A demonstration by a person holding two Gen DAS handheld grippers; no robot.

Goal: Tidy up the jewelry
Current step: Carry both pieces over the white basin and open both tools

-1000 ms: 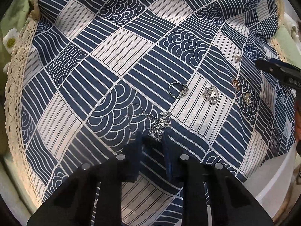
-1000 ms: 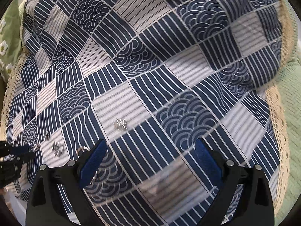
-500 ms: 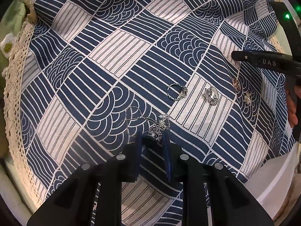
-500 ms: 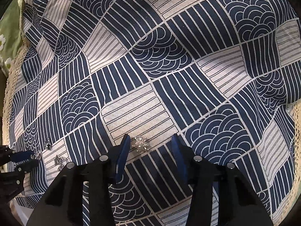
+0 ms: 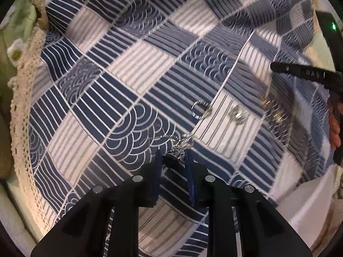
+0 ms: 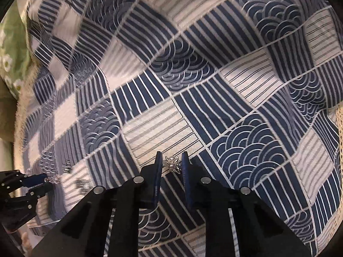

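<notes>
Jewelry lies on a blue-and-white patterned cloth [image 5: 133, 68]. My left gripper [image 5: 174, 157] is shut on a silver necklace pendant [image 5: 179, 150], its thin chain [image 5: 158, 138] trailing on the cloth. A silver ring [image 5: 200, 111], a crystal earring [image 5: 238, 114] and two smaller pieces [image 5: 265, 102] lie beyond it. In the right wrist view my right gripper [image 6: 171, 162] has its blue pads close on either side of a small silver brooch [image 6: 172, 163], touching or nearly so. The left gripper [image 6: 34, 182] shows at that view's far left.
The cloth has a cream lace edge [image 5: 23, 98] on the left, over a green daisy-print fabric [image 5: 15, 32]. A white tray rim [image 5: 310, 199] sits at lower right. The right gripper's body [image 5: 308, 75] and a hand reach in from the right.
Both grippers have narrowed. The left one has closed on the necklace pendant and started to pull its chain. The right one has moved down to the brooch and narrowed around it.
</notes>
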